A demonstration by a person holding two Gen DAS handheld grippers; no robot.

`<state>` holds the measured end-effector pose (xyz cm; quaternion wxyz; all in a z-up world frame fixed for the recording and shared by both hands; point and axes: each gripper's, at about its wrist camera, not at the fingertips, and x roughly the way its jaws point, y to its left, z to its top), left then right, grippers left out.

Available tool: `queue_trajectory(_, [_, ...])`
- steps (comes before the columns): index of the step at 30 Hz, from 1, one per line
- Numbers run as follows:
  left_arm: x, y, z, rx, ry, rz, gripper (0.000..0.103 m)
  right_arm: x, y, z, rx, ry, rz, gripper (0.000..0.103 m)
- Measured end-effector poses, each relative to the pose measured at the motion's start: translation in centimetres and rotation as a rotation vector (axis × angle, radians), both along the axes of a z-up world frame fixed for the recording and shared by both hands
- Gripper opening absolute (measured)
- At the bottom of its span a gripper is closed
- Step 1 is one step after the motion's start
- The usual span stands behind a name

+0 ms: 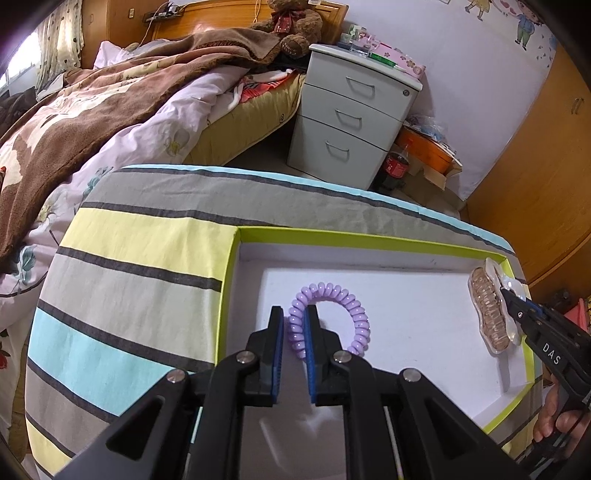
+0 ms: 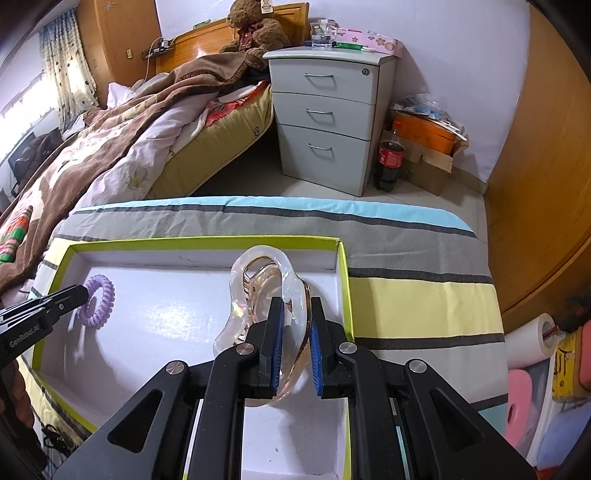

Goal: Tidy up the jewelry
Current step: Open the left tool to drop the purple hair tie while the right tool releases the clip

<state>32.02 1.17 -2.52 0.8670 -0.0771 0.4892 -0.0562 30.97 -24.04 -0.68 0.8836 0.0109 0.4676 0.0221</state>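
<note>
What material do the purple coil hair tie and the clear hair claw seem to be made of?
Purple coil hair tie: likely smooth glossy plastic; its coils carry bright highlights. Clear hair claw: likely hard transparent plastic or acrylic, pinkish tint; the tray shows through it.

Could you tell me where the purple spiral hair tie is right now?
The purple spiral hair tie lies in the green-rimmed white tray, left half, between the left gripper's fingers.

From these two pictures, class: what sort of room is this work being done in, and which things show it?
Most likely a bedroom at home. An unmade bed with a brown blanket, a teddy bear at the headboard, and a grey three-drawer bedside cabinet all point to that.
</note>
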Motion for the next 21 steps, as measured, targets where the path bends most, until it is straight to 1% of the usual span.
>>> queue_trajectory(4, [-0.3,-0.1,0.4,-0.007,-0.011,-0.004,0.026,0.0,0.0,0.2,0.001,-0.003,-0.001,0.014])
queue_trajectory(6, [-0.5,-0.1,0.6,-0.006,-0.021,-0.004,0.036,-0.1,-0.1,0.5,0.002,-0.009,-0.002,0.014])
queue_trajectory(8, [-0.7,-0.1,0.9,-0.017,-0.027,-0.005,0.044,-0.2,-0.1,0.8,0.004,-0.019,-0.005,0.015])
queue_trajectory(10, [-1.0,-0.1,1.3,-0.019,-0.035,-0.006,0.046,-0.4,-0.1,1.1,0.010,-0.023,-0.002,0.017])
queue_trajectory(11, [-1.2,-0.2,1.5,-0.014,-0.042,-0.007,0.049,-0.5,-0.1,1.3,0.010,-0.026,-0.002,0.017])
queue_trajectory(12, [-1.4,-0.2,1.8,-0.013,-0.048,-0.007,0.054,-0.7,-0.1,1.5,0.008,-0.032,-0.004,0.017])
queue_trajectory(14, [-1.9,-0.3,2.3,-0.019,-0.060,-0.010,0.058,-1.2,-0.1,1.9,0.013,-0.042,-0.006,0.018])
queue_trajectory(21, [-5.2,-0.6,4.4,-0.012,-0.102,-0.026,0.064,-4.2,0.0,3.7,0.055,-0.080,-0.006,0.018])
